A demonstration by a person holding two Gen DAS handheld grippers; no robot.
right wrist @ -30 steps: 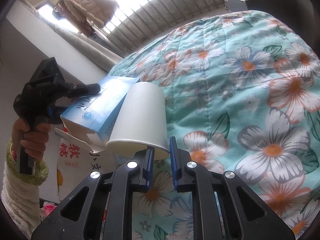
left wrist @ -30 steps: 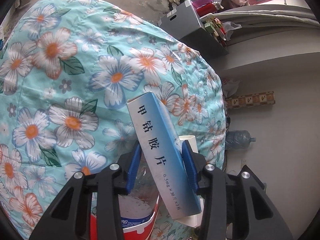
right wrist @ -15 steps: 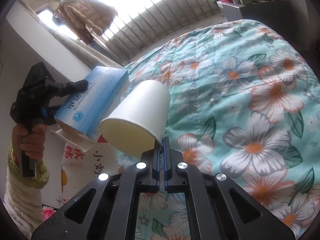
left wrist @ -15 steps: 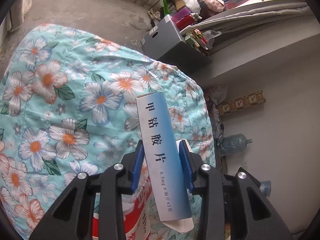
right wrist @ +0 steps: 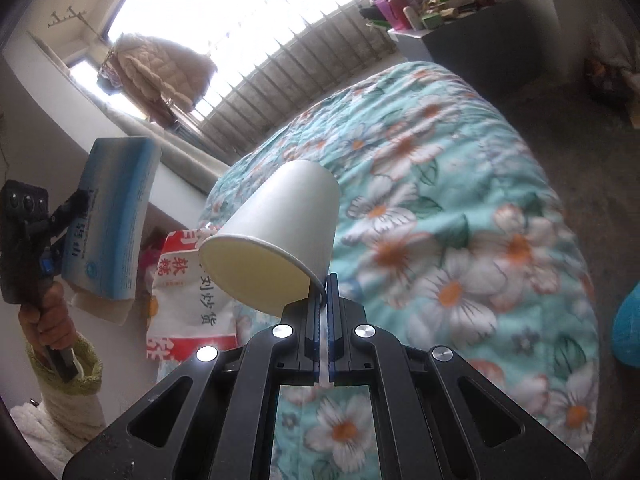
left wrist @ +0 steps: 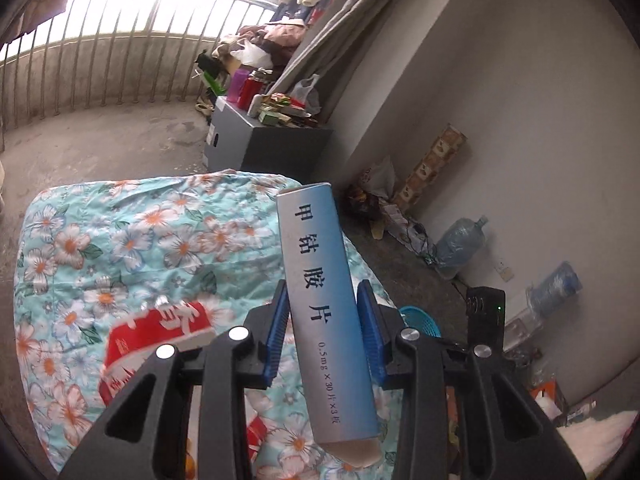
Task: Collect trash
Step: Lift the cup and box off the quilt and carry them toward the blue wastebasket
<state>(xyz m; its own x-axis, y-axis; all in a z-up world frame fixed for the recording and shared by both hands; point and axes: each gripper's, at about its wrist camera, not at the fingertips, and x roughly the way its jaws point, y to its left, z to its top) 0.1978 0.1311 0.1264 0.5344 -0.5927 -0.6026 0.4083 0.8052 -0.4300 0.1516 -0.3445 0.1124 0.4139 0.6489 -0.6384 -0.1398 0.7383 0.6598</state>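
Both tools raised since earlier frame. Left tool point(left wrist: 322, 328) clamps glossy blue medicine carton point(left wrist: 326, 308); right tool point(right wrist: 322, 308) pinches white paper cup point(right wrist: 280, 236) rim, above floral quilt point(right wrist: 460, 240).

Daylight floods in from the barred balcony opening point(left wrist: 132, 36), and on my right wrist feed the window point(right wrist: 240, 12) is blown out to pure white. The grey plaster wall point(left wrist: 500, 100) sits in soft, even light with no hard shadows. Fisheye bending curves the railing bars, and both feeds go black in the corners. The teal floral quilt point(right wrist: 460, 220) smears with motion blur on the right feed. The white paper cup point(right wrist: 280, 232) stays sharp, its inside shaded yellowish. The black print on the pale blue cardboard box point(left wrist: 324, 304) reads crisply.
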